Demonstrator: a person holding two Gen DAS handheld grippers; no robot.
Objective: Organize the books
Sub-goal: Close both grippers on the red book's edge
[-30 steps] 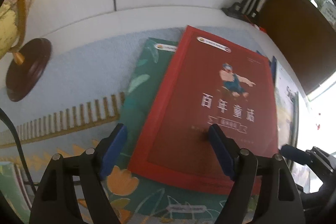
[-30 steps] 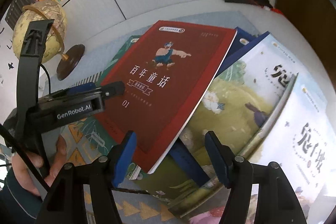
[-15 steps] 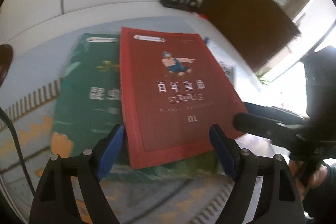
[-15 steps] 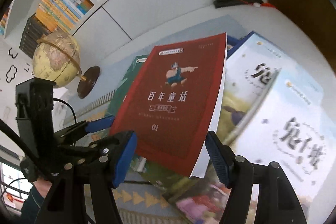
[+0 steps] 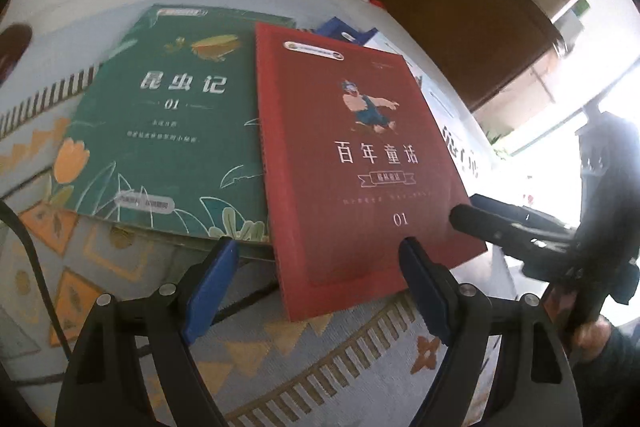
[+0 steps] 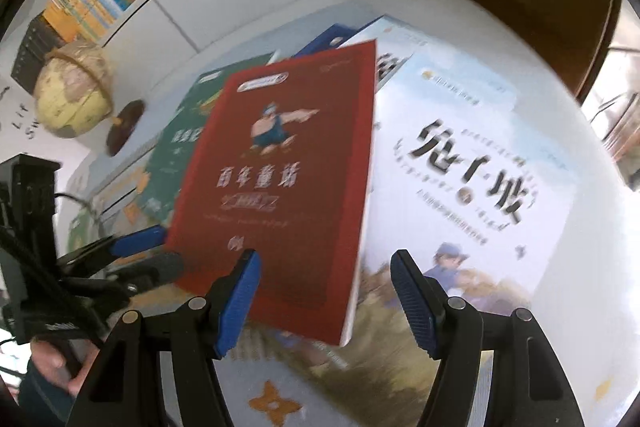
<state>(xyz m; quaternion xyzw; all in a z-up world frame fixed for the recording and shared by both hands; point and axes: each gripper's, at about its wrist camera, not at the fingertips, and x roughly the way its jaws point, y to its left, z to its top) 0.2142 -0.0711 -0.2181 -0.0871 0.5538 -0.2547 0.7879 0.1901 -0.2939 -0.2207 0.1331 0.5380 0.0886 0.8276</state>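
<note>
Red book [image 5: 352,163] has slid right vs. 1 s ago, now uncovering the green book [image 5: 168,131] w/ its title; both lie on the patterned surface [image 5: 320,359]. Your left tool [image 5: 320,291] & right tool [image 6: 324,291] stay spread, gripping nothing.

The left gripper [image 5: 316,287] has its two blue-padded fingers spread wide, with nothing pinched between them. The right gripper [image 6: 324,295] is likewise spread wide, its blue pads [image 6: 412,297] well apart. In the left wrist view the right gripper [image 5: 496,223] reaches in from the right side with its fingers close together, though their tips are hard to make out. The person's right hand [image 5: 596,335] grips its handle; the left hand [image 6: 56,367] grips the other.
</note>
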